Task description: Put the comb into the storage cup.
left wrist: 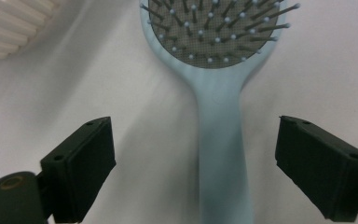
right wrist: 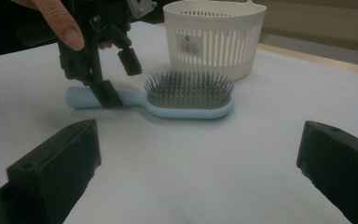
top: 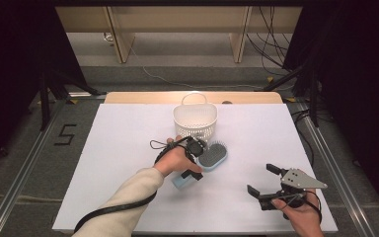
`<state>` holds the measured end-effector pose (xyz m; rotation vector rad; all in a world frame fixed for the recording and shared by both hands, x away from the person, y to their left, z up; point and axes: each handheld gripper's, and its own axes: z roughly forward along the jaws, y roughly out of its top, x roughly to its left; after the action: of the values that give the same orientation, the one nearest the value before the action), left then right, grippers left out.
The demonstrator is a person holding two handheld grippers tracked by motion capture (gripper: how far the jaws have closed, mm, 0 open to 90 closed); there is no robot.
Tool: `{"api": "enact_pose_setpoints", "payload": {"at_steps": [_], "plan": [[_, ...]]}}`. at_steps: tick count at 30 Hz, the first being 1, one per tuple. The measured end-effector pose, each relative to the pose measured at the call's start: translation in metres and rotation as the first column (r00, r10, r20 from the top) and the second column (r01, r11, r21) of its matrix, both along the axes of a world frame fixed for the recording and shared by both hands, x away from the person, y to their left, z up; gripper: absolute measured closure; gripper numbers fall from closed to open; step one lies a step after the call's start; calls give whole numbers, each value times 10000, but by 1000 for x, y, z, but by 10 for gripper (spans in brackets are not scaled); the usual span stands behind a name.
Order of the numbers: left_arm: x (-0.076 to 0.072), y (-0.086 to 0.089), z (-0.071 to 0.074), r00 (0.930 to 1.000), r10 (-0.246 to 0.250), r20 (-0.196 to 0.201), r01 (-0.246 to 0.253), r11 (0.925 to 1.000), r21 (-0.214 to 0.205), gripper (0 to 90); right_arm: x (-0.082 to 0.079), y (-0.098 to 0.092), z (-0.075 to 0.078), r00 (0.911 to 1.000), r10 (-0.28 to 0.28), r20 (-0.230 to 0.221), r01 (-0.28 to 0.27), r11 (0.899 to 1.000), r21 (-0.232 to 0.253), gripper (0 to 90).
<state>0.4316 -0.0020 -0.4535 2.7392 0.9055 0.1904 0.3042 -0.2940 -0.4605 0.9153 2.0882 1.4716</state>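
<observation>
A light blue hairbrush point(top: 213, 157) lies bristles up on the white table, just in front of the white slatted basket point(top: 195, 121). My left gripper point(top: 195, 160) points down over the brush's handle point(left wrist: 219, 140) with its jaws open, one on each side and neither pad touching it. In the right gripper view the left gripper point(right wrist: 117, 78) straddles the handle, one jaw low on the near side and the other raised beyond it. My right gripper point(top: 261, 179) rests open and empty near the table's front right, facing the hairbrush point(right wrist: 189, 93) and the basket point(right wrist: 214, 37).
The white table top point(top: 128, 148) ends in a wooden strip at the back. A black cable point(top: 113, 207) trails from the left gripper along the sleeve. Dark stands and cables stand on the floor beyond the table's sides.
</observation>
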Motion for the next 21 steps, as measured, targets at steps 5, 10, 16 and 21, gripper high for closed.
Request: {"api": "enact_pose_setpoints", "payload": {"at_steps": [5, 10, 16, 21], "plan": [[3, -2, -4, 9999, 83, -70, -82, 9999, 113, 139, 0, 0, 0, 10000, -11, -3, 11, 10000, -13, 3], [5, -5, -5, 9998, 157, -131, -155, 9997, 196, 153, 0, 0, 0, 10000, 12, 6, -12, 10000, -6, 3], [7, -9, -7, 9995, 199, -231, -193, 9995, 264, 160, 0, 0, 0, 10000, -2, 0, 2, 10000, 5, 3], [8, -11, -7, 9993, 247, -282, -236, 9990, 373, 180, 0, 0, 0, 10000, 2, 0, -2, 10000, 5, 3]]}}
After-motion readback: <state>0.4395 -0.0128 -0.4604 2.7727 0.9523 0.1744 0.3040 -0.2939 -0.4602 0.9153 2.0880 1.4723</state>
